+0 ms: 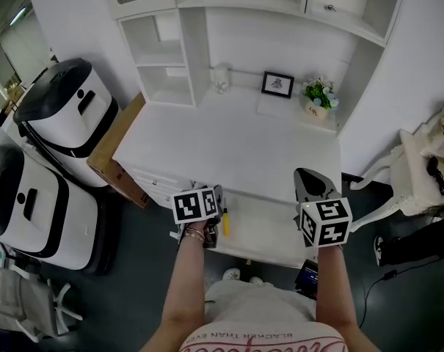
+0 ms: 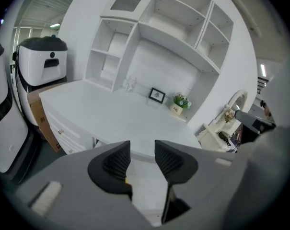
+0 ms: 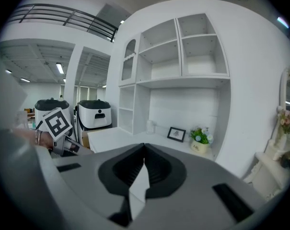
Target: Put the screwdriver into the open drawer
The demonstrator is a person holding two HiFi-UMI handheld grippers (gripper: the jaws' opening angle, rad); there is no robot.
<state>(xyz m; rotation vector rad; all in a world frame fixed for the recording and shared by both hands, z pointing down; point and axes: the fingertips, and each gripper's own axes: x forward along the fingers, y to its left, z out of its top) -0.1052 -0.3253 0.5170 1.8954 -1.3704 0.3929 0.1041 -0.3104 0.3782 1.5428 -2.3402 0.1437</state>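
The yellow-handled screwdriver [image 1: 224, 221] lies inside the open drawer [image 1: 266, 229] at the front of the white desk [image 1: 229, 145]. My left gripper [image 1: 217, 195] hovers just left of the screwdriver and above the drawer. In the left gripper view its jaws [image 2: 142, 159] stand apart with nothing between them, and a sliver of the yellow handle [image 2: 127, 178] shows behind the left jaw. My right gripper [image 1: 307, 176] hangs over the drawer's right end. In the right gripper view its jaws [image 3: 144, 164] meet at the tips and hold nothing.
Two white-and-black machines [image 1: 60, 101] [image 1: 27, 196] and a cardboard box [image 1: 115, 156] stand left of the desk. A picture frame [image 1: 277, 84] and a flower pot [image 1: 318, 97] sit at the desk's back under white shelves. A white chair [image 1: 420, 171] is at the right.
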